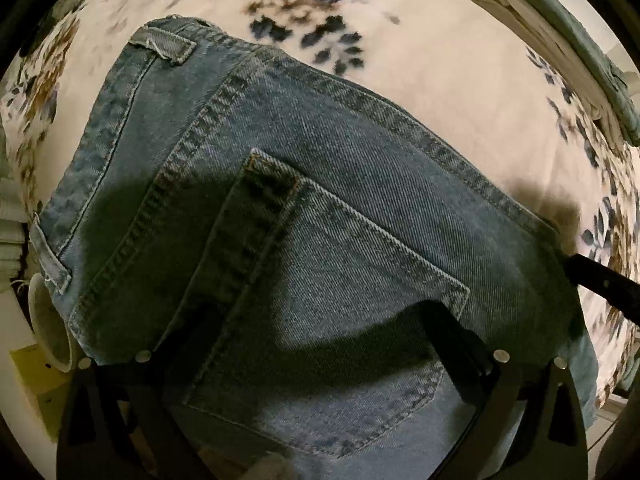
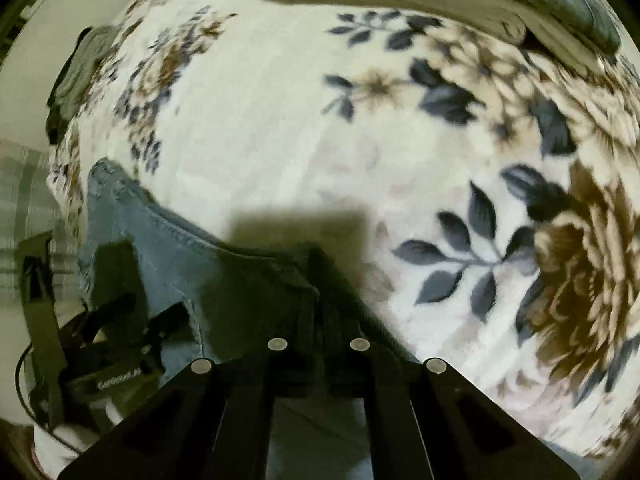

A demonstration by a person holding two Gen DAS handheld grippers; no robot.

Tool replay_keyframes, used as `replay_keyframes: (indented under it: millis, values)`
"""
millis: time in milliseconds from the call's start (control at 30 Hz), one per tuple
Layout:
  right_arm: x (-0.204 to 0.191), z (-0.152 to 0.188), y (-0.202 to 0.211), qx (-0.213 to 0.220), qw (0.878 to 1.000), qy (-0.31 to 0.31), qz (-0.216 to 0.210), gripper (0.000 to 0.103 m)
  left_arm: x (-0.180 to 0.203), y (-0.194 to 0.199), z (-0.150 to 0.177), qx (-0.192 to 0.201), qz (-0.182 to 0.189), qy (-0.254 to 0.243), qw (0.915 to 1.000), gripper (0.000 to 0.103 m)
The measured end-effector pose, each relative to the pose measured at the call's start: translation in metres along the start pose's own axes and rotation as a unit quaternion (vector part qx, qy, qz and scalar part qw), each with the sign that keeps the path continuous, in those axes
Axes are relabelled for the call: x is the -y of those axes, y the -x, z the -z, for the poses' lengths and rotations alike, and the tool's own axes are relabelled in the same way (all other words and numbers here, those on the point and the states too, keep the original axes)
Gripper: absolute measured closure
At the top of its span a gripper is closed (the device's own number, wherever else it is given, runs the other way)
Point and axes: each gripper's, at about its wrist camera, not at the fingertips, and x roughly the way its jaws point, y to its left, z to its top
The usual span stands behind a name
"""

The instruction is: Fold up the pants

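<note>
jeans (image 1: 320,184) mid-frame on the floral blanket (image 1: 440,80), pocket up | left gripper (image 1: 320,340) jaws wide, hovering | right gripper (image 2: 320,276) pinched on the denim edge, lower center | tip: lift slow, keep edges lined up

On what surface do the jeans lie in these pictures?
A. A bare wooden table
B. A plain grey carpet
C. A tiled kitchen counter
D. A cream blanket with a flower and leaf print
D: the jeans rest on a cream blanket printed with brown flowers and dark blue leaves, which shows around the denim in both wrist views.
</note>
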Motion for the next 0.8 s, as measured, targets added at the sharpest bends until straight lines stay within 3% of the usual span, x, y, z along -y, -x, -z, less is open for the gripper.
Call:
replay_keyframes:
  millis: [200, 333, 400, 567, 800]
  values:
    - [0.005, -0.011, -0.025, -0.014, 0.997, -0.072, -0.037, 0.098, -0.004, 0.017, 0.000, 0.006, 0.005, 0.010, 0.9999, 0.000]
    - [0.044, 0.012, 0.020, 0.032, 0.986, -0.153, -0.058, 0.059, 0.003, 0.037, 0.000, 0.019, 0.014, 0.003, 0.9997, 0.000]
    - [0.067, 0.036, 0.043, 0.054, 0.976, -0.202, -0.067, 0.050, 0.012, 0.045, 0.000, 0.018, 0.025, -0.005, 0.9995, 0.000]
    - [0.130, 0.154, 0.087, 0.118, 0.924, -0.357, -0.074, 0.015, 0.059, 0.057, 0.018, 0.018, 0.042, -0.069, 0.9966, 0.000]
    - [0.190, 0.366, 0.096, 0.156, 0.830, -0.536, -0.006, 0.013, 0.144, 0.049, 0.082, -0.011, 0.048, -0.187, 0.9810, 0.000]
